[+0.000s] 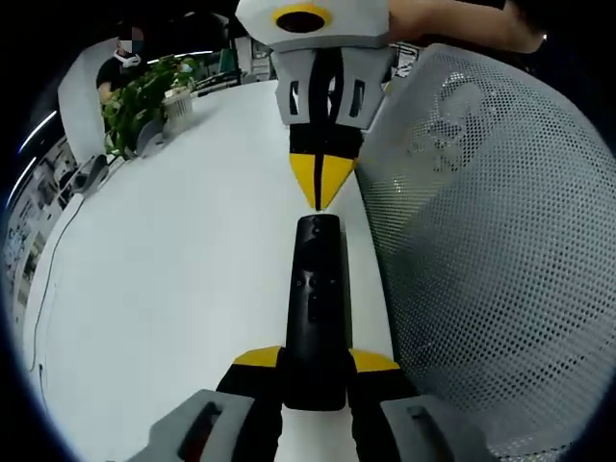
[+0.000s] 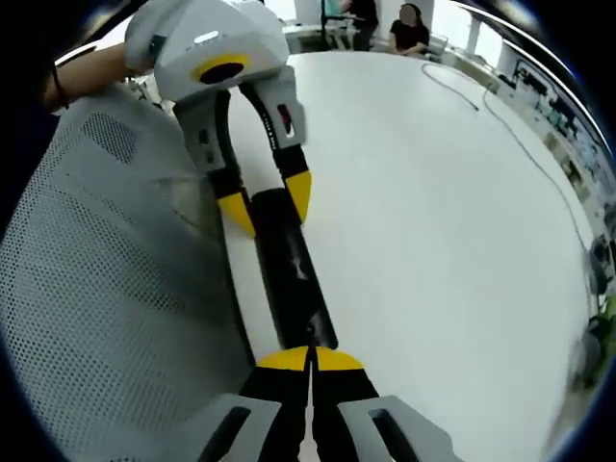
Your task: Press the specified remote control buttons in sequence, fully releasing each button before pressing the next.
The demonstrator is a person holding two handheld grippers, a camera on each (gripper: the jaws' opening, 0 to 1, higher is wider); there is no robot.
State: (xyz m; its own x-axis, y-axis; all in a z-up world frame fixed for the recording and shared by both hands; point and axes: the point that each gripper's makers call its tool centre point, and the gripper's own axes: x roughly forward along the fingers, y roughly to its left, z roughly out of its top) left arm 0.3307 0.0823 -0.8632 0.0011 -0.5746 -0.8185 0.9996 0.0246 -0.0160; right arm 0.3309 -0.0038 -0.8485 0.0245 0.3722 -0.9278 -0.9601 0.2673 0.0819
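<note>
The left gripper (image 1: 316,362) is clamping the near end of the black remote (image 1: 318,298), which is lying over the white table (image 1: 173,279), long axis running 6 to 12 o'clock. The right gripper (image 1: 320,188), jaws closed and empty, is pointing at its far end.

Bright, even overhead light is washing the white table (image 1: 173,269) nearly featureless, with only soft shadows showing. Fisheye distortion is bending the edges of both views, and the far background is blurring.
</note>
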